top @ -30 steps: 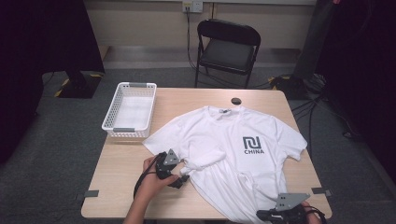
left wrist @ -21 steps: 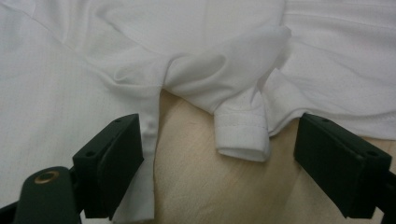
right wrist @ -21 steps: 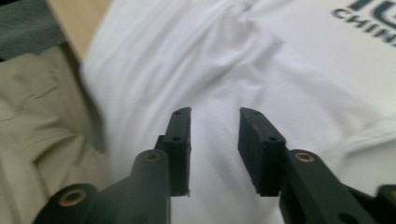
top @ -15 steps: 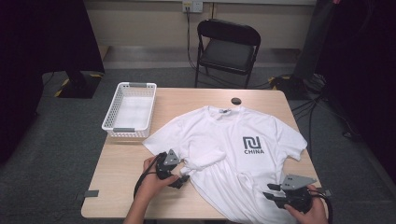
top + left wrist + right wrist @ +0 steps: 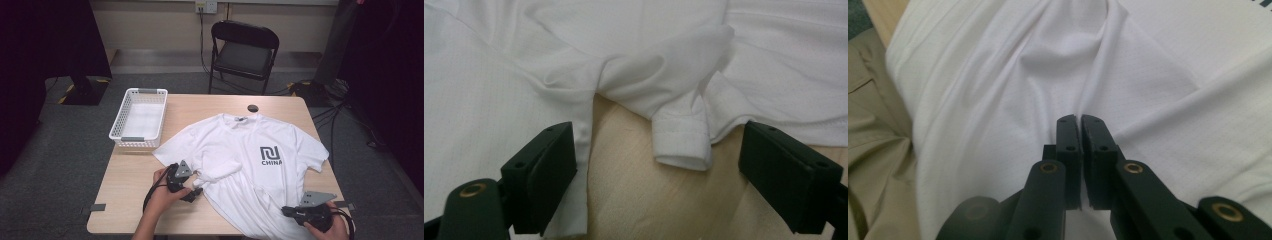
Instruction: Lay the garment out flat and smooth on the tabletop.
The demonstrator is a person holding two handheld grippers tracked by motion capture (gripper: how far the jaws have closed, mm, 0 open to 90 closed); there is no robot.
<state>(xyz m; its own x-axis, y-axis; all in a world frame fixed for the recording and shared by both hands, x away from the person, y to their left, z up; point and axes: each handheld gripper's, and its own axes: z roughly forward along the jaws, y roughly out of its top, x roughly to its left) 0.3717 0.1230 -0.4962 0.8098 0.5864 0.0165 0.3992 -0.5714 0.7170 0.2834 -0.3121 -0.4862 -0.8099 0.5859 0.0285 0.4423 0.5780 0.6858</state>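
Right gripper view: the right gripper, its jaws having just been closing, stands pinched together on a raised fold of the white T-shirt at the centre of the frame, cloth drawn into a ridge that runs up from the pads. In the left gripper view the left gripper stands wide open, nothing between its jaws but bare wood and the rolled cuff of a sleeve lying at mid-frame, untouched by either pad. Seen from the high view, the shirt lies front-up across the middle and lower right of the table, its hem spilling over the near edge beside the right gripper, while the left gripper rests at the bunched sleeve, lower left of centre. The fabric looks thin, light and limp; it will likely sag and crease wherever lifted, so hems, cuffs and seams offer the surest hold. A white slatted basket sits at the table's upper left, apart from the shirt, with nothing visible inside. A small dark round object lies just above the collar.
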